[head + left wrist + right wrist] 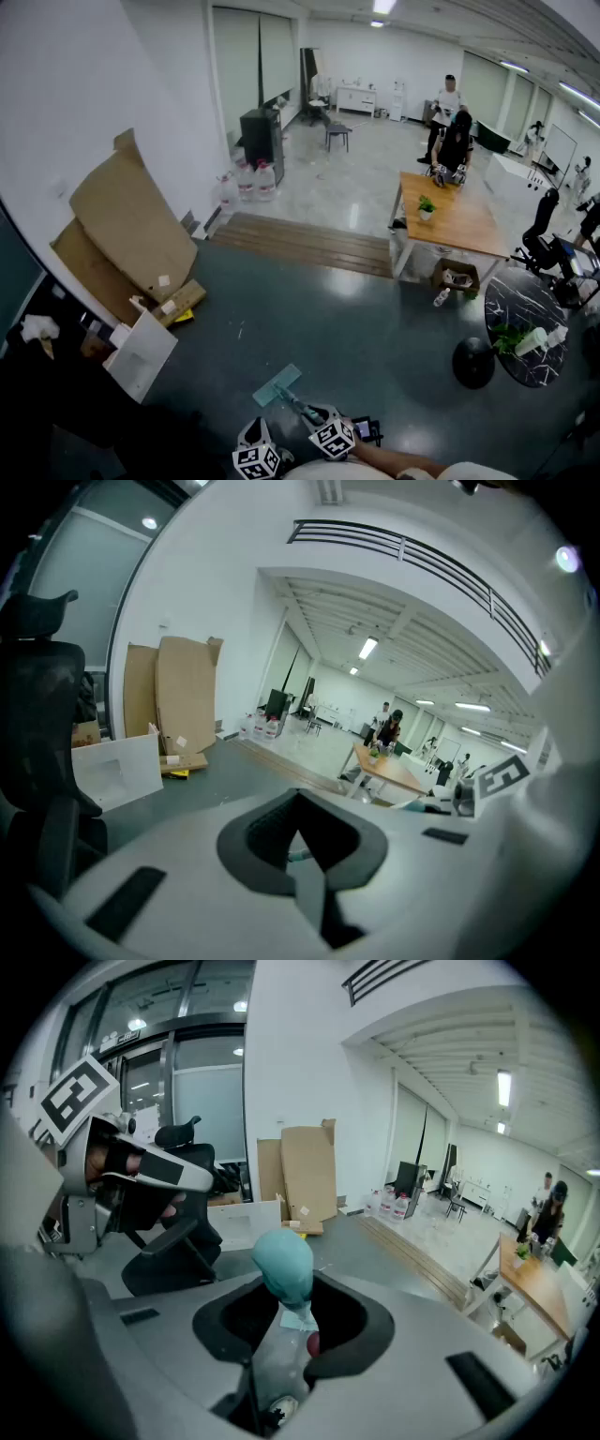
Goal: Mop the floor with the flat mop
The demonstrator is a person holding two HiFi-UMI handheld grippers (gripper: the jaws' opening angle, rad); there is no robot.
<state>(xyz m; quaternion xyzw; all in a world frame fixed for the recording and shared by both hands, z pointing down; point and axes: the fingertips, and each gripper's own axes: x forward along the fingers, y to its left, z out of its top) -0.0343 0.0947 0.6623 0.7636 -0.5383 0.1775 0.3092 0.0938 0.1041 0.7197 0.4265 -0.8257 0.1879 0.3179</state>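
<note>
The flat mop's teal head (pixel 277 384) lies on the dark floor just ahead of me, and its pole (pixel 302 408) slants back to my hands. My right gripper (pixel 330 439) is shut on the pole. The teal knob at the handle's end (pixel 284 1265) sticks up between the jaws of that right gripper (pixel 291 1321). My left gripper (pixel 258 459) is beside it at the bottom edge. In the left gripper view the grey pole (pixel 309 892) runs through the jaws of the left gripper (pixel 305 841), which is shut on it. A bit of the teal mop head (pixel 298 855) shows beyond.
Cardboard sheets (pixel 131 220) and a white board (pixel 141 354) lean at the left wall. A black office chair (pixel 37 724) stands close on the left. A wooden step (pixel 300 242) crosses ahead. To the right are a wooden table (pixel 455 216), a round black table (pixel 530 305) and a black ball-shaped stool (pixel 473 361). People stand far off.
</note>
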